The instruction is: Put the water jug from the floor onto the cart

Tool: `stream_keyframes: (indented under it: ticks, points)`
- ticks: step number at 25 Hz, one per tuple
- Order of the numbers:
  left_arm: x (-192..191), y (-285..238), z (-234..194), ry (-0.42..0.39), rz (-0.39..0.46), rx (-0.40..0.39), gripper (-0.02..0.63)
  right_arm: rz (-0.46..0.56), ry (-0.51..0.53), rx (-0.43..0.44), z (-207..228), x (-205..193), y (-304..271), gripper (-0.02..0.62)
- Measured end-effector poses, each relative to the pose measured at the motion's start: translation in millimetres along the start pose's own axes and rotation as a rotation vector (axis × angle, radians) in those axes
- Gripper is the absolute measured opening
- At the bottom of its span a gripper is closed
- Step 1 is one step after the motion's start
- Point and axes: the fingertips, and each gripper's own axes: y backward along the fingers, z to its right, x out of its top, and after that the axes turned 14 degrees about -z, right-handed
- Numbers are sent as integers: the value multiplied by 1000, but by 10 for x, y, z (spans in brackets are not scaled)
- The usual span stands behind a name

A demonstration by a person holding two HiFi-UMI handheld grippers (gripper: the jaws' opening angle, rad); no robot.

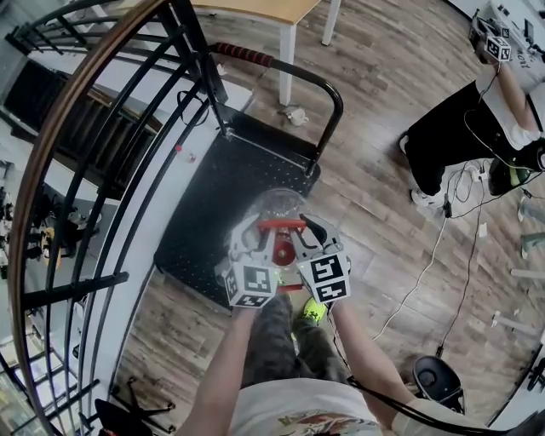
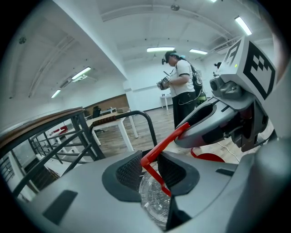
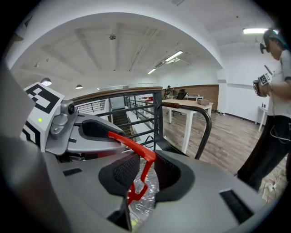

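Both of mine are clamped shut on the red handle: left gripper pinches its left end, right gripper the right end, pads biting the thin stiff bar. The water jug hangs underneath, off the floor, over the near right part of the cart. That clear round body looks slick and dentable, so I reckon the handle's the only sane grab. Probably swingy and heavy-ish, though I can't tell how full it is.

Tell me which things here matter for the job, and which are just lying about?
In the job: water jug, left gripper and right gripper gripping its red handle, black cart.
Just about: table, railing, white cable, another person.
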Motion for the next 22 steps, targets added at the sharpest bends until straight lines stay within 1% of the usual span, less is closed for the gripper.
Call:
stream_keyframes:
  ticks: [6,11,16,19,22]
  points:
    - [-69,-129,-395,38,9,-7,110,-24,34,0,-90,276,-322,103]
    - [-112,-247,-572,59,4,-11,110,-38,43,3,-93,378,-517,103]
    - [-284,-355,-772,93,-13,3,110,-48,58,32,-199,434,-786,103]
    - [-378,-435,-867,111,-26,23,110,-62,77,47,-218,406,-954,103]
    - [-452,-578,-983,124,-43,43,110,-61,87,71,-217,459,-1153,103]
